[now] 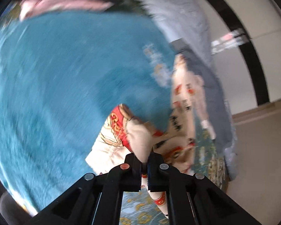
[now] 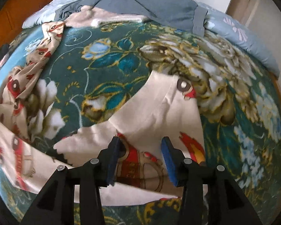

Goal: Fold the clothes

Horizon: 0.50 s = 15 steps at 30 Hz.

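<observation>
A cream garment printed with red cartoon cars lies on a dark green floral blanket. My right gripper hangs open just above it, blue pads apart, cloth showing in the gap with neither pad pressing it. In the blurred left wrist view the same cream garment bunches up into my left gripper, whose jaws are shut on a fold of it. The garment's far part trails away to the right. A plush teal blanket fills the left of that view.
A grey-blue quilt and a pale blue flowered pillow lie heaped at the far side of the bed. A pink cloth rests beyond the teal blanket. White wall with a black band and beige floor show at right.
</observation>
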### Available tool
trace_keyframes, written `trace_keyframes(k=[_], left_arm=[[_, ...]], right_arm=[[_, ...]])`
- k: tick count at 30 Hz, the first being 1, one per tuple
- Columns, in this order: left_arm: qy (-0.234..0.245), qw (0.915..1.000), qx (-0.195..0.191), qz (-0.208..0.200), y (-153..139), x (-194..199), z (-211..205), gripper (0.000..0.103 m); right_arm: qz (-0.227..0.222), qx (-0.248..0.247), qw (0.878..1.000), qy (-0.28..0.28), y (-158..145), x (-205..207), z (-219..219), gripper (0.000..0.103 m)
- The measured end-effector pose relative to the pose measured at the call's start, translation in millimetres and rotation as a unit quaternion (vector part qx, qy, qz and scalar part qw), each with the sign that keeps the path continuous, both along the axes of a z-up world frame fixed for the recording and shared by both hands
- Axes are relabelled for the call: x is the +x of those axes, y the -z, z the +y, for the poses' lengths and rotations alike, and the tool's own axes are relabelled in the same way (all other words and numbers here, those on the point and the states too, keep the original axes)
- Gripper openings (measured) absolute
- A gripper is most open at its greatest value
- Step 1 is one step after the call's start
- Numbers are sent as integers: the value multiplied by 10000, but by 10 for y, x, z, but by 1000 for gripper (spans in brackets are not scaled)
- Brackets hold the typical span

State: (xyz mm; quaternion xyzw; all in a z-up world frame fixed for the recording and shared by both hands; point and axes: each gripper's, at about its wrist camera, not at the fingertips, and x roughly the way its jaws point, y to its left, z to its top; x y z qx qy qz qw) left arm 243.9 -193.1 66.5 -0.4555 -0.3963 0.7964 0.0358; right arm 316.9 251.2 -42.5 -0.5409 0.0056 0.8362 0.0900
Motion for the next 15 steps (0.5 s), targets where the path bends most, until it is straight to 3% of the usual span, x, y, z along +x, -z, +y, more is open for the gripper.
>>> trace_keyframes(k=[2,4,6,8,12,15], left_arm=[[102,9996,-52,266,-185,-65,-10,4],[191,9981,-181,561,-394,-131,-28,4],[270,9961,-318,782,-561,-172,-55,4],[340,9931,-433,1032,-730,-206,-108,4],[307,9870,-485,1503,-942,-158,-343,4],[213,9875,-443,1501,-840,-72,-554,4]], right_arm=[[-35,31,10000,77,-10,-48,15,45],[-61,1,9999,125,-29,-97,25,19],[9,-40,9999,145,-114,-133,11,12],[124,-98,9997,176,-222,-162,9,9],[1083,-436,9915,568,-832,-41,242,6],[1631,-656,9794,997,-1195,163,534,6]])
